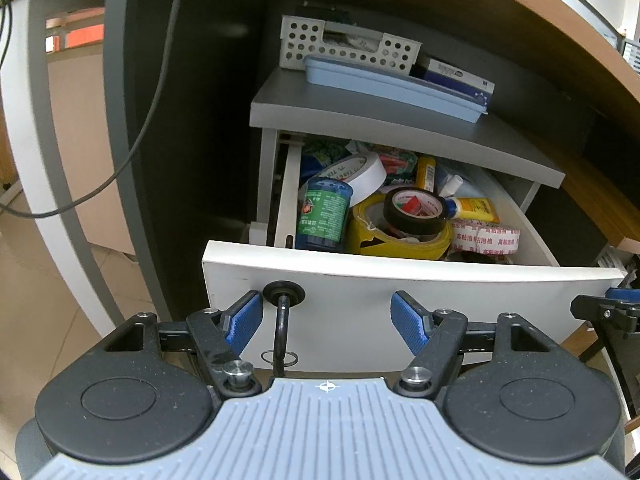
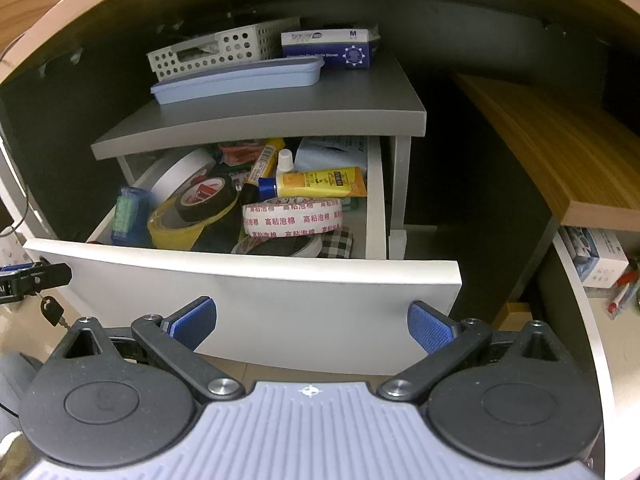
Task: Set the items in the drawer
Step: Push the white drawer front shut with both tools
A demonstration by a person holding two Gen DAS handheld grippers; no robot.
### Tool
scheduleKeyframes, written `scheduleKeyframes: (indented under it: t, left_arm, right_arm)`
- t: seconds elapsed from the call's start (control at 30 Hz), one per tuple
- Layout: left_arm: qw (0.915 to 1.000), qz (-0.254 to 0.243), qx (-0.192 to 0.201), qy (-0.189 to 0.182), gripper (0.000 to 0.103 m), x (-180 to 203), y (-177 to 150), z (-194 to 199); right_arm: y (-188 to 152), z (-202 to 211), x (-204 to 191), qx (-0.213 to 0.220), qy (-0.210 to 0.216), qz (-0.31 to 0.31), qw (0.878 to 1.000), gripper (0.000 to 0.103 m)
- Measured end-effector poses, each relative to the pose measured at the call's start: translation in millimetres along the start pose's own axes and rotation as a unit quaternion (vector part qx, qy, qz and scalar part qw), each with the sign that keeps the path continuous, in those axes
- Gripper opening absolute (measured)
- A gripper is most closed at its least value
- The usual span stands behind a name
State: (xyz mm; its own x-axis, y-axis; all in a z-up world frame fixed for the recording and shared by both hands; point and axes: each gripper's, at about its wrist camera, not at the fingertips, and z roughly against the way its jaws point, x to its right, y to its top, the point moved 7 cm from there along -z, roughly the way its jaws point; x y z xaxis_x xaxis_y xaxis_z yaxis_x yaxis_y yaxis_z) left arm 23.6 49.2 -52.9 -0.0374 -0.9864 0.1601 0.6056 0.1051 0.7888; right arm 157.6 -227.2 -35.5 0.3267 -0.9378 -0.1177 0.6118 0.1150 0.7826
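The white drawer [image 1: 400, 292] of a small cabinet under the desk stands pulled open; it also shows in the right wrist view [image 2: 260, 304]. It holds a black tape roll [image 1: 416, 210] on a yellow tape roll [image 1: 400, 240], a white tape roll [image 1: 360, 174], a green-labelled bottle [image 1: 324, 216], a yellow tube [image 2: 320, 182] and a printed foam tape roll [image 2: 292, 216]. My left gripper [image 1: 327, 322] is open and empty, just in front of the drawer front near the lock with its key [image 1: 282, 320]. My right gripper [image 2: 312, 326] is open and empty before the drawer front.
On the grey cabinet top [image 1: 360, 112] lie a perforated white basket [image 1: 348, 46], a blue tray [image 1: 392, 86] and a glove box [image 2: 330, 46]. A grey cable [image 1: 156, 92] hangs at the left. A wooden shelf [image 2: 560, 152] stands to the right.
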Motion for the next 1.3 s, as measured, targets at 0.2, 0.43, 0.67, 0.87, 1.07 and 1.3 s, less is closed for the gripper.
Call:
scheduleKeyframes:
  t: [0.2,0.43,0.67,0.87,1.07,1.3]
  left_arm:
    - [1.0000,-0.007,-0.004,-0.002,0.073,0,9,-10]
    - [0.9998,-0.020,-0.005,0.000,0.075,2,25,-29]
    - [0.9998,-0.019,-0.003,0.000,0.075,6,42,-53]
    - [0.9998,-0.019,-0.003,0.000,0.075,6,55,-72]
    - [0.9998,-0.022,0.002,0.002,0.075,6,69,-90]
    - [0.9996,-0.027,0.007,0.001,0.075,5,84,-108]
  right_arm:
    - [-3,4,0,0.009,-0.001,0.000,1.000,0.103]
    - [-8,5,-4,0.020,-0.010,0.012,1.000,0.103]
    - [-10,8,-5,0.030,-0.014,0.010,0.999,0.103]
    - [-11,9,-7,0.037,-0.017,0.012,0.999,0.103]
    - [-13,9,-9,0.044,-0.022,0.019,0.999,0.103]
    - [-13,11,-10,0.054,-0.026,0.036,0.998,0.103]
